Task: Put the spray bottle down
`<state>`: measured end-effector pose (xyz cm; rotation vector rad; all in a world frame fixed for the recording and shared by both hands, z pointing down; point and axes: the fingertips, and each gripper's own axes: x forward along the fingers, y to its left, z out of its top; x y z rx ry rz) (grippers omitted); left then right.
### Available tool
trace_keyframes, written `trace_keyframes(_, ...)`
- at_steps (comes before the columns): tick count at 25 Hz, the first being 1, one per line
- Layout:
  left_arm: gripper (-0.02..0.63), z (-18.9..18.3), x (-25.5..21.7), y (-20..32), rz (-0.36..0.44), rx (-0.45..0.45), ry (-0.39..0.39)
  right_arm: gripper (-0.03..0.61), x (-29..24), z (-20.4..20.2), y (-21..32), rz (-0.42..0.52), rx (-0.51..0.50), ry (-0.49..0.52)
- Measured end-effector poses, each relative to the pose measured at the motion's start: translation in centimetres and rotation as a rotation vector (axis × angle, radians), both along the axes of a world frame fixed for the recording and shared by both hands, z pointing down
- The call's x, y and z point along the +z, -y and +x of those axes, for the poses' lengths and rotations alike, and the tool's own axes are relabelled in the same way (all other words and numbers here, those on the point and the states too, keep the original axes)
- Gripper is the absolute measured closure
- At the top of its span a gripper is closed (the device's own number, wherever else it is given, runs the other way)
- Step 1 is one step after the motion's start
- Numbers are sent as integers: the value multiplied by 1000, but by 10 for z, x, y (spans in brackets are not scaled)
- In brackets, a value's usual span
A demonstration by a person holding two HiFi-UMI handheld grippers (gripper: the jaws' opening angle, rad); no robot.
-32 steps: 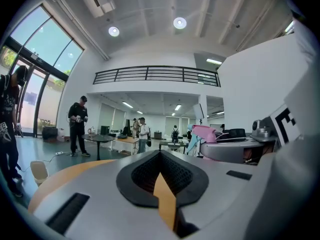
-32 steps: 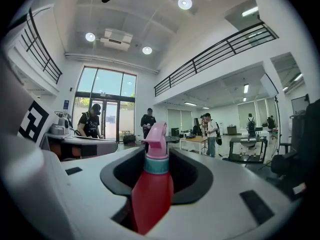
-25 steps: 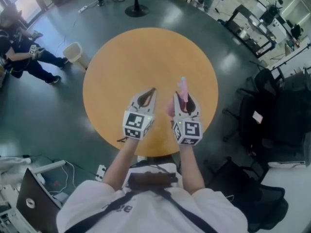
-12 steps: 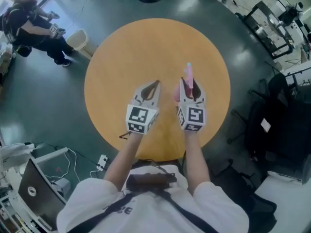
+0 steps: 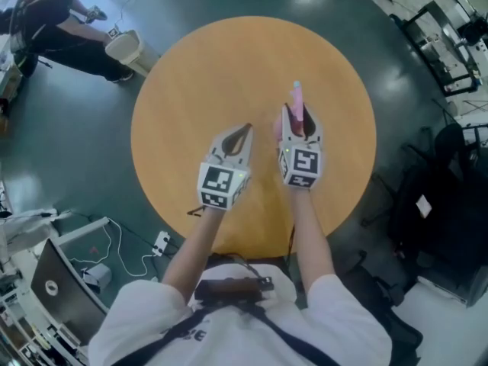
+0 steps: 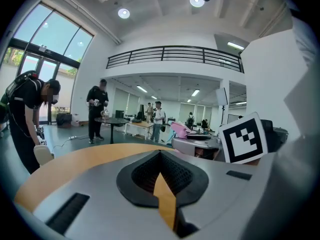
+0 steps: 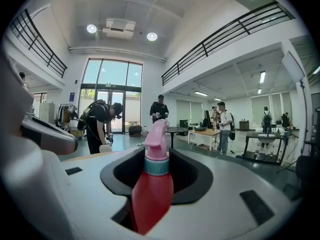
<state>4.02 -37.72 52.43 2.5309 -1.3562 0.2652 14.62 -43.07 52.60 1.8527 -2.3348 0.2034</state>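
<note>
A spray bottle with a red body, teal collar and pink trigger head stands upright between the jaws of my right gripper, which is shut on it. From the head view its pink head pokes out ahead of the right gripper, above the right half of the round wooden table. My left gripper hovers beside it to the left, shut with its tips meeting and nothing held. In the left gripper view only the tabletop shows through the gap behind the left gripper's tips.
A person bends beside a white bin on the floor at the far left. Black chairs crowd the right side. A laptop and cables lie at the lower left. Several people stand farther off.
Both grippers have moved forward over the table, away from its near edge. The right one still holds the bottle upright, and the left stays shut.
</note>
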Motion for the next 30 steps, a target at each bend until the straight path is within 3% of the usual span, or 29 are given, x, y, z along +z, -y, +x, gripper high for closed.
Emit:
trace_keyframes(13,603,9,32,12,-73,6,30,405,28,12,54,55,19,-11)
trace_keyframes(16,603,8,39,12,-89,3,39,405,33,12,60,84,24,-41)
trace_keyframes(30,603,7,64,12,-135,-3,70,405,56,18,66,158,28,-8)
